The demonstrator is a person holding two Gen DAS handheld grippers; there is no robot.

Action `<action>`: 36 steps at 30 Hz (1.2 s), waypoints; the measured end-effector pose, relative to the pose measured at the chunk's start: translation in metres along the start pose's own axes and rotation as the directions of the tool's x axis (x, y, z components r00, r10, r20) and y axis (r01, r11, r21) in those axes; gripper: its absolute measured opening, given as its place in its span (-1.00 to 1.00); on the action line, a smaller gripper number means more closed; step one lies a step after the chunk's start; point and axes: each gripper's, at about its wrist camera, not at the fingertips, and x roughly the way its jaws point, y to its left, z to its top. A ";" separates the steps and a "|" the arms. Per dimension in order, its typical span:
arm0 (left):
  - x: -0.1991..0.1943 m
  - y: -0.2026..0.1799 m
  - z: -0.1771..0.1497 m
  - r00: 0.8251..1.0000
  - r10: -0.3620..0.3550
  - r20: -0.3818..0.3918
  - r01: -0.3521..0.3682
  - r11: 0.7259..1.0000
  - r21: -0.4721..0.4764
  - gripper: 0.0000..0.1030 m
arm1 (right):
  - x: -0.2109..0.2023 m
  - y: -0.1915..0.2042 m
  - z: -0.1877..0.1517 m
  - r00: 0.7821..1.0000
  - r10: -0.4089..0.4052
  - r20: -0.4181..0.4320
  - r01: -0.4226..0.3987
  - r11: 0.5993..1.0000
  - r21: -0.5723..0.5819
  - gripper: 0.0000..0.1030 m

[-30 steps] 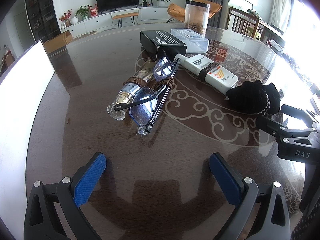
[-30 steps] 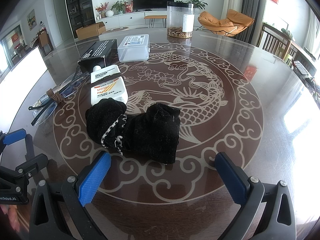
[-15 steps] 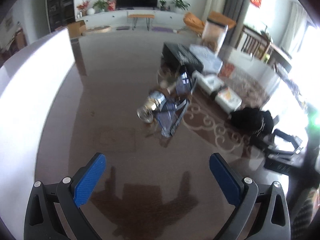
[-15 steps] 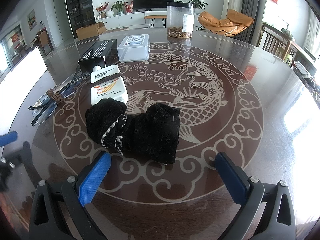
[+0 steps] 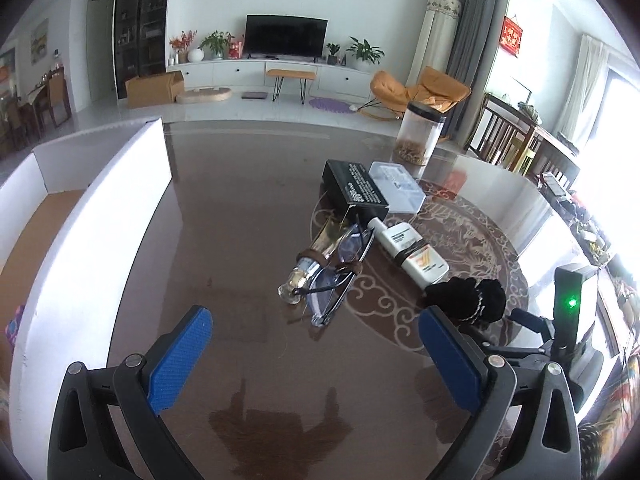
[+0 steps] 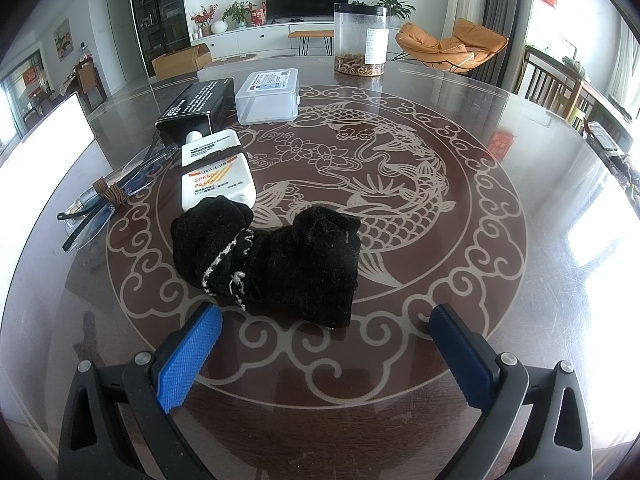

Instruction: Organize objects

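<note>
Black knit, a rolled pair of socks (image 6: 272, 264), lies on the glass-topped table (image 6: 500, 280) right in front of my right hand-held gripper (image 6: 326, 354), whose blue pads stand wide apart with nothing between them; the bundle sits at about 12 o'clock from the jaws, slightly toward 11. My left hand-held gripper (image 5: 316, 360) is also spread and empty, hovering higher above the table, with the white box (image 5: 92, 236) at its 9 o'clock, which I take to be where things go. I judge the step in hand to be picking up the socks. To do it well I would slide the right hand-held gripper forward low over the glass, centre the jaws on the thick middle of the roll rather than the loose cuff with the white stitching, and close firmly, since soft fabric will compress and could slip. I must stay clear of the sunscreen tube (image 6: 216, 172) touching the bundle's far end at 11 o'clock; the glasses (image 6: 104, 200) further left at 10 o'clock should not be nudged either.
</note>
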 end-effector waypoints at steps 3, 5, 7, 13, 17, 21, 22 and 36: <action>-0.002 -0.003 0.003 1.000 -0.004 0.004 0.004 1.000 -0.004 1.00 | 0.000 0.000 0.000 1.000 0.000 0.000 0.000 1.000 0.000 1.00; -0.003 -0.004 0.005 1.000 -0.008 0.009 0.008 1.000 -0.009 1.00 | 0.000 0.000 0.000 1.000 0.000 0.000 0.000 1.000 0.000 1.00; -0.005 -0.005 0.006 1.000 -0.014 0.014 0.014 1.000 -0.014 1.00 | 0.000 0.000 0.000 1.000 0.000 0.000 0.000 1.000 0.000 1.00; -0.013 -0.008 0.011 0.999 -0.013 0.038 0.014 1.000 -0.012 1.00 | 0.000 0.000 0.000 1.000 0.000 0.000 0.000 1.000 0.000 1.00; -0.019 -0.007 0.015 0.999 -0.014 0.051 0.015 1.000 -0.023 1.00 | 0.000 0.000 0.000 1.000 0.000 0.000 0.000 1.000 0.000 1.00; -0.025 -0.006 0.019 0.997 -0.013 0.071 0.015 0.999 -0.030 1.00 | 0.000 0.000 0.000 1.000 0.000 0.000 0.000 1.000 0.000 1.00; -0.027 -0.007 0.020 0.997 -0.014 0.076 0.016 0.999 -0.030 1.00 | 0.000 0.000 0.000 1.000 0.000 0.000 0.000 1.000 0.000 1.00; -0.035 -0.009 0.021 0.996 -0.006 0.093 0.008 1.000 -0.027 1.00 | -0.001 0.000 0.000 1.000 0.000 0.000 0.000 1.000 -0.001 1.00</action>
